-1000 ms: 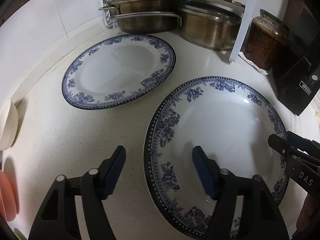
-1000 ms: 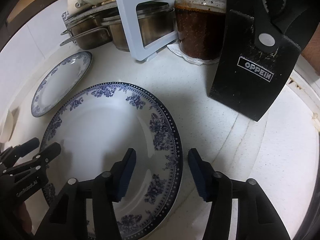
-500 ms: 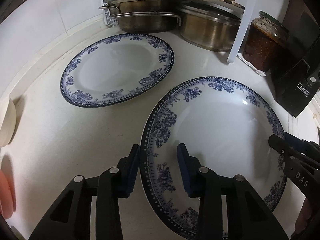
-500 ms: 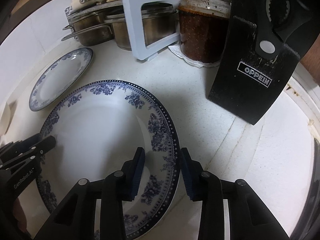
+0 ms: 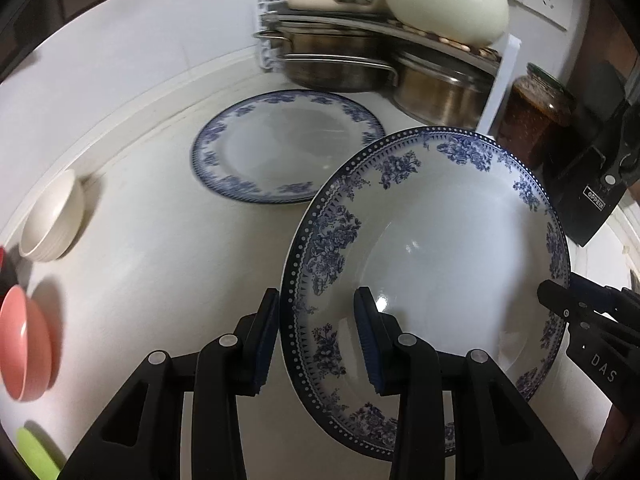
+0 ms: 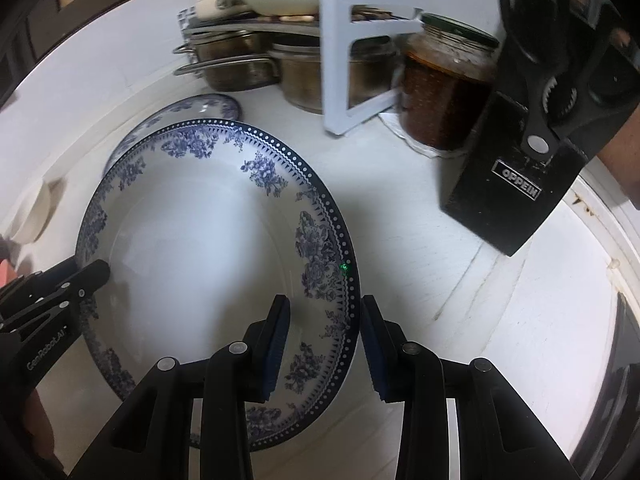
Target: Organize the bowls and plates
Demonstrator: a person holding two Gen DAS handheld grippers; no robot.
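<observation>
White speckled countertop [image 5: 152, 280] meeting a white wall; large blue-floral plate [image 5: 436, 256] raised and tilted above it, the landmark here. Left gripper [image 5: 316, 332] clamps its left rim, right gripper [image 6: 322, 344] its right rim, pads narrowed onto the edge. Second blue-floral plate [image 5: 280, 148] lies flat behind it, partly overlapped; behind that, steel pots [image 5: 344, 64] under a rack. Black knife block [image 6: 516, 184] and brown jar [image 6: 444, 96] to its right; white bowl [image 5: 52, 220] and pink bowl [image 5: 22, 344] to its left
</observation>
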